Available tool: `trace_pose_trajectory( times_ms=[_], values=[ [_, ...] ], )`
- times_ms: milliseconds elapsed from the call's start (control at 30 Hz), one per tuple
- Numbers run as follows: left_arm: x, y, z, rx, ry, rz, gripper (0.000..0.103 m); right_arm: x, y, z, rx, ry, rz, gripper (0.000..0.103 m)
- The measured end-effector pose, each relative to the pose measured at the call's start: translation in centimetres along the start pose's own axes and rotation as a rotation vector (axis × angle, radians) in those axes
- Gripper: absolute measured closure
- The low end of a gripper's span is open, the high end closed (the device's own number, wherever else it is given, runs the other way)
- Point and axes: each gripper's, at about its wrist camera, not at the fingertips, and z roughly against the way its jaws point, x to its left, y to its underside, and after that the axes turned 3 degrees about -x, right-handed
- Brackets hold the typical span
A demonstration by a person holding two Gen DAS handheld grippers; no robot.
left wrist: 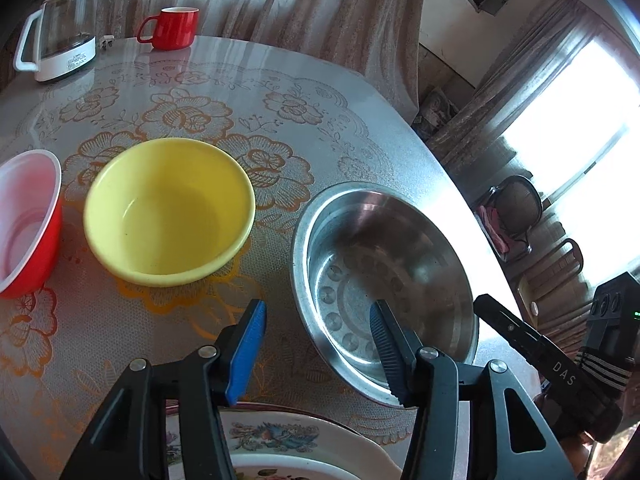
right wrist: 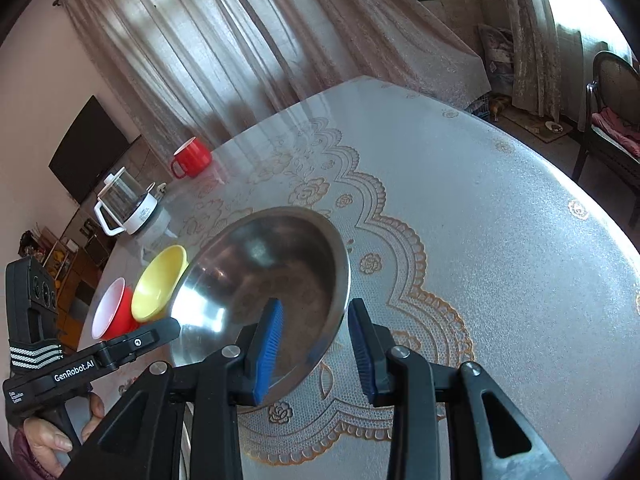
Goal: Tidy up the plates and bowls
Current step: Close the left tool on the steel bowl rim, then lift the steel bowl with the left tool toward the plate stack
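Observation:
A steel bowl (left wrist: pixel 384 264) sits on the table near its right edge. My left gripper (left wrist: pixel 318 344) is open and straddles the bowl's near-left rim, one blue pad inside and one outside, neither pressing. My right gripper (right wrist: pixel 316 350) is also open. It straddles the steel bowl's (right wrist: pixel 256 276) opposite rim with a small gap at the pads. A yellow bowl (left wrist: pixel 168 212) and a red bowl (left wrist: pixel 28 224) with a white inside stand to the left. Floral plates (left wrist: pixel 304 436) lie stacked under my left gripper, mostly hidden by it.
A glass kettle (left wrist: pixel 60 32) and a red mug (left wrist: pixel 172 28) stand at the table's far edge. The round table (right wrist: pixel 480 240) has a lace-patterned cover. A hand (right wrist: pixel 48 444) holds the left gripper's handle. A dark chair (right wrist: pixel 612 120) stands beyond the table.

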Motion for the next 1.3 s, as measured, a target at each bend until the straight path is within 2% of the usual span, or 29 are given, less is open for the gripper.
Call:
trace_pose_trajectory(
  times_ms=[233, 333, 433, 833, 1000, 1100, 1167, 1300],
  values=[
    [-0.1, -0.5, -0.8, 0.008, -0.010, -0.003, 0.074, -0.4, -0.1, -0.9, -0.004, 0.021, -0.007, 0.078],
    [-0.5, -0.3, -1.1, 0.012, -0.025, -0.024, 0.077, -0.5, 0.0, -1.1, -0.002, 0.038, -0.006, 0.086],
    [-0.4, -0.1, -1.0, 0.010, -0.040, -0.026, 0.087, -0.7, 0.1, -1.2, 0.002, 0.043, -0.009, 0.091],
    [-1.1, 1.3, -0.2, 0.012, -0.010, -0.063, 0.086, -1.1, 0.6, -0.4, 0.007, 0.065, -0.024, 0.091],
    [-1.0, 1.1, -1.3, 0.045, -0.022, -0.045, 0.079, -1.4, 0.7, -0.5, 0.020, 0.048, -0.048, 0.091],
    [-1.1, 1.2, -1.1, 0.031, -0.027, -0.058, 0.079, -1.3, 0.7, -0.7, 0.020, 0.053, -0.049, 0.091],
    [-1.3, 1.4, -0.8, 0.022, -0.019, -0.068, 0.084, -1.4, 0.8, -0.8, 0.021, 0.048, -0.053, 0.091],
    [-1.8, 1.8, -0.2, 0.003, -0.031, -0.100, 0.084, -1.3, 1.0, -0.8, 0.023, 0.052, -0.053, 0.091]
  ],
)
